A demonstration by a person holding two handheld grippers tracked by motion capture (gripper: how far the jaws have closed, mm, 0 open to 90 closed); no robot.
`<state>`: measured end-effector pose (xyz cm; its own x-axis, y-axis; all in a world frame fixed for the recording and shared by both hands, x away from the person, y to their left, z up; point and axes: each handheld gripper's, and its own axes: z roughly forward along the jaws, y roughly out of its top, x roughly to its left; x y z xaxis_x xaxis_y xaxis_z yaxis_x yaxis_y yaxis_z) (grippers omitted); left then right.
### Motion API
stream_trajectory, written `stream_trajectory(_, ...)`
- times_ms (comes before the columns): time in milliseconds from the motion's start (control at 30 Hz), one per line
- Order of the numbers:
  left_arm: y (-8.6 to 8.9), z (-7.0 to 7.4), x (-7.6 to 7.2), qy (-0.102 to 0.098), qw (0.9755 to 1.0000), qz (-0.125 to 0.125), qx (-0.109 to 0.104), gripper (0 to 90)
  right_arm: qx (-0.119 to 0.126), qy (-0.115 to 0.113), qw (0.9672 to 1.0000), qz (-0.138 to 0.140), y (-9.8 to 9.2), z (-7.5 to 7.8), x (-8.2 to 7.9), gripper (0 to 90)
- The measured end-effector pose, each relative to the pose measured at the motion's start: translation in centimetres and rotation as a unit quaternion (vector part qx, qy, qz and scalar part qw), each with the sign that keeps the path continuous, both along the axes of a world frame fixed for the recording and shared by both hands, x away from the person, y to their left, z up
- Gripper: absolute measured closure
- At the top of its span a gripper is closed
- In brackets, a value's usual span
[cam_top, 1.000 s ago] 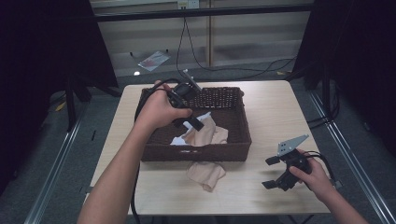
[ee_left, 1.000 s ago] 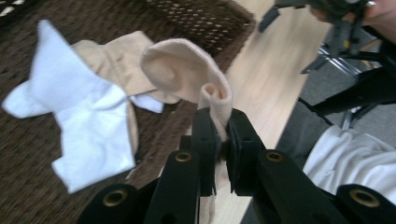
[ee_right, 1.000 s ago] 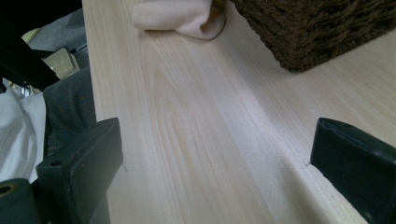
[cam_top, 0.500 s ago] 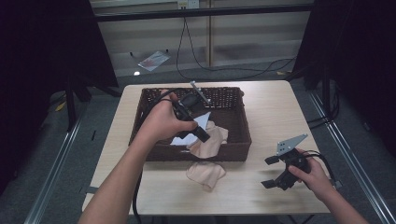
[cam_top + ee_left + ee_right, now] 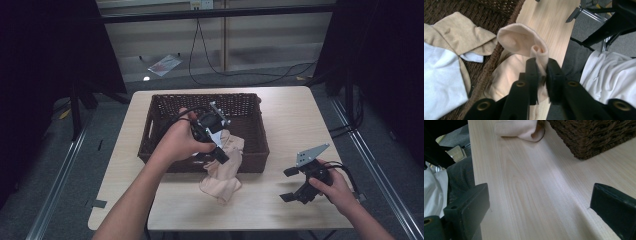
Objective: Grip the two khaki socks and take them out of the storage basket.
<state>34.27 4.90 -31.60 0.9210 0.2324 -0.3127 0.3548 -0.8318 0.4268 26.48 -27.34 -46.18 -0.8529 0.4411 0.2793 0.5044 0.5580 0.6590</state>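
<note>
A peach sock (image 5: 220,176) hangs over the front wall of a dark wicker basket (image 5: 252,161) and ends on the table. My left gripper (image 5: 220,156) sits above that wall, and its jaws have just been opening. In the left gripper view the sock's cuff (image 5: 521,42) still fills the narrow gap of the left gripper (image 5: 541,61), with both pads against it. My right gripper (image 5: 289,185) rests open on the table at the right. The right gripper view has bare wood between the wide jaws of the right gripper (image 5: 539,197), and the sock (image 5: 519,128) lies far ahead.
Inside the basket (image 5: 499,55) lie a tan sock (image 5: 456,35) and a white sock (image 5: 439,72). The basket's corner (image 5: 594,135) stands ahead of the right gripper. The table's near edge and the person's lap are close behind both hands.
My left hand has moved from the basket's middle toward its front wall and down, bringing the peach sock along. The right hand has stayed put.
</note>
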Motion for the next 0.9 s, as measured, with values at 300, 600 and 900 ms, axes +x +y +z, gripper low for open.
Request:
stream_trajectory(300, 0.4, -1.1, -0.3, -0.017, 0.9996, 0.022, 0.010, 35.7, -0.003, 0.002, 1.0000, -0.003, 0.0, 0.0, 0.0, 1.6)
stream_trajectory(600, 1.0, -2.4, -0.8, -0.036, 0.9989, 0.027, 0.017, 23.1, -0.003, 0.001, 1.0000, -0.001, 0.0, 0.0, 0.0, 1.6)
stream_trajectory(900, 1.8, -3.9, -1.8, -0.043, 0.9987, 0.025, 0.010, 16.7, -0.002, 0.003, 1.0000, 0.000, 0.0, -0.1, 0.0, 1.6)
